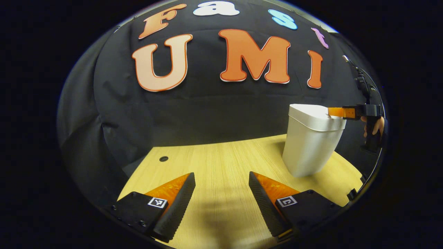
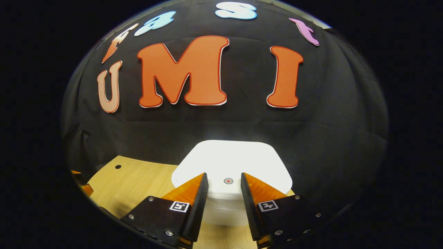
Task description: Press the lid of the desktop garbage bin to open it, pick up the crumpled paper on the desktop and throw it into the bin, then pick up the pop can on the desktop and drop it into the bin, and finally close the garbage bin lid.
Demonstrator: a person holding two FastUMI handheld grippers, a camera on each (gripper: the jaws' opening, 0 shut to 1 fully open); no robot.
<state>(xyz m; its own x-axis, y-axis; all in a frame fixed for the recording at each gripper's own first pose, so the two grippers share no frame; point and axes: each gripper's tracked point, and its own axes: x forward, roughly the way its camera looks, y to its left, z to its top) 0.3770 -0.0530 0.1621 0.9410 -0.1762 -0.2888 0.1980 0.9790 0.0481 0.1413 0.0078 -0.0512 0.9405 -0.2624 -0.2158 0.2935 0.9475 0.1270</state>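
Bin (image 2: 232, 166) lid shut, right hand-held gripper (image 2: 225, 178) spread above it (left (image 1: 221, 180) spread too).

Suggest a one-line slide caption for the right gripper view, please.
Right gripper poised, fingers apart, over the closed white bin lid and its red target mark.

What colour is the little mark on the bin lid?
A red ring round a dark dot on the white lid, clearest in the right gripper view.

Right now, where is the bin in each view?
Left gripper view: the bin stands right of centre on the desk, lid shut, the right gripper at its lid.
Right gripper view: the bin sits bottom centre, just beyond the fingers.
Shared landmark: the desk's small dark hole.
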